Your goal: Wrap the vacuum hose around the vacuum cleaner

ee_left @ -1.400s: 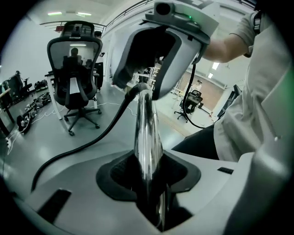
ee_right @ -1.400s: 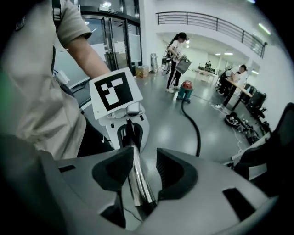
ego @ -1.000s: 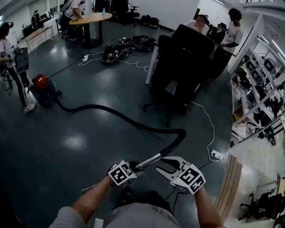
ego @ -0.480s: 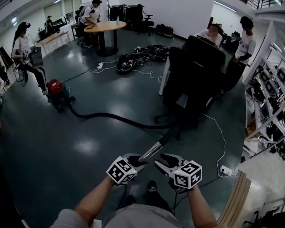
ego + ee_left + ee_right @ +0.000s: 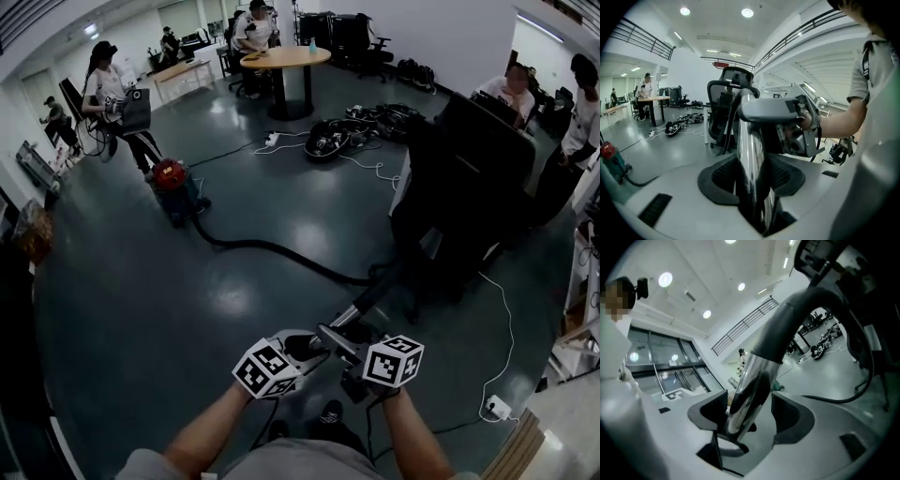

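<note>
The red vacuum cleaner stands on the floor at the far left, and its black hose runs across the floor to a shiny metal tube in front of me. My left gripper is shut on that tube, which fills the gap between its pads. My right gripper reaches the tube from the right, just above the left one. Its jaws are opening: the tube lies between them against the left pad, with a gap at the right pad. The black hose cuff rises beyond it.
A black office chair stands close on the right. Black gear and cables lie on the floor beyond, before a round table. A person stands behind the vacuum. A white cord leads to a power strip.
My right gripper, which stood apart to the right of the tube, has come over it. The hose has straightened from a bend, and the vacuum cleaner now shows nearer the view's middle.
</note>
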